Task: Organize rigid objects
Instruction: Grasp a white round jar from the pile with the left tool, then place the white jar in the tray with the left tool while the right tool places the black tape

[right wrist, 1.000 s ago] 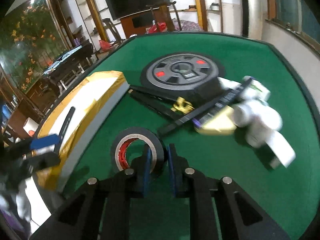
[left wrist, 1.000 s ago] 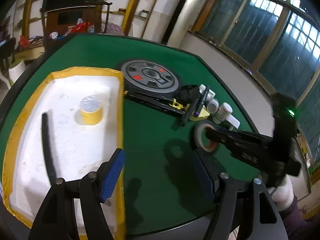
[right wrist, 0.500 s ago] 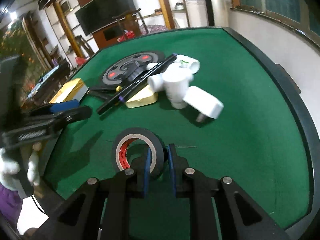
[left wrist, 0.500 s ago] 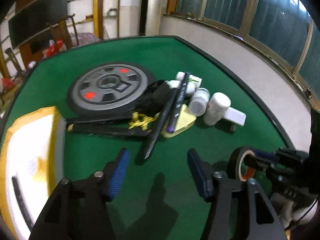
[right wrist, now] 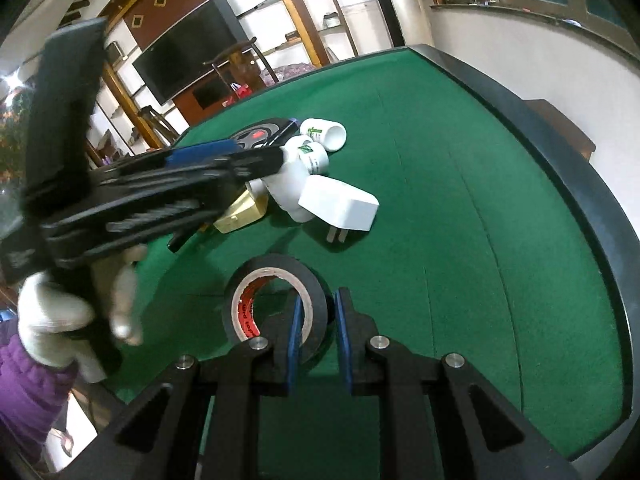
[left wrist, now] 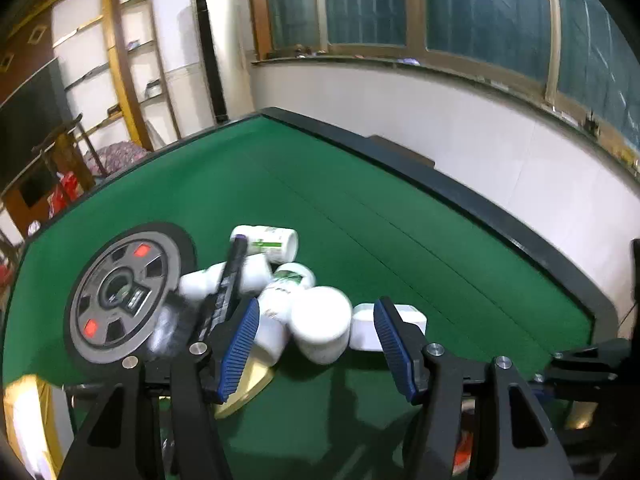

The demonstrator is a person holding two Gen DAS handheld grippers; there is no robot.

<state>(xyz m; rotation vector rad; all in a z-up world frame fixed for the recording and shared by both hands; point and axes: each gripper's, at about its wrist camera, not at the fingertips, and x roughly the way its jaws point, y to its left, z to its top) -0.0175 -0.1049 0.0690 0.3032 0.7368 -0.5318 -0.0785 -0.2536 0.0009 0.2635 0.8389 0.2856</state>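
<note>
My left gripper [left wrist: 316,344] is open, its blue pads on either side of a white bottle [left wrist: 320,328] lying in a heap of white bottles [left wrist: 266,240] on the green table. A white plug adapter [left wrist: 364,326] lies just right of that bottle. In the right wrist view my right gripper [right wrist: 318,320] is shut on the wall of a black tape roll [right wrist: 276,300] with a red core, held above the felt. The left gripper [right wrist: 224,164] shows there too, reaching over the bottles [right wrist: 316,156] and the white adapter [right wrist: 340,208].
A grey weight plate [left wrist: 120,296] lies left of the heap. A long black bar [left wrist: 228,280] rests across the bottles. A yellow wedge [left wrist: 244,388] sits under the left finger. The table's black rim [left wrist: 480,204] runs along the right. The white foam tray's yellow edge [left wrist: 20,408] is at lower left.
My left gripper has swung right from the tray and moved in over the bottle heap, still open. My right gripper has drawn back toward the table's right side with the tape roll.
</note>
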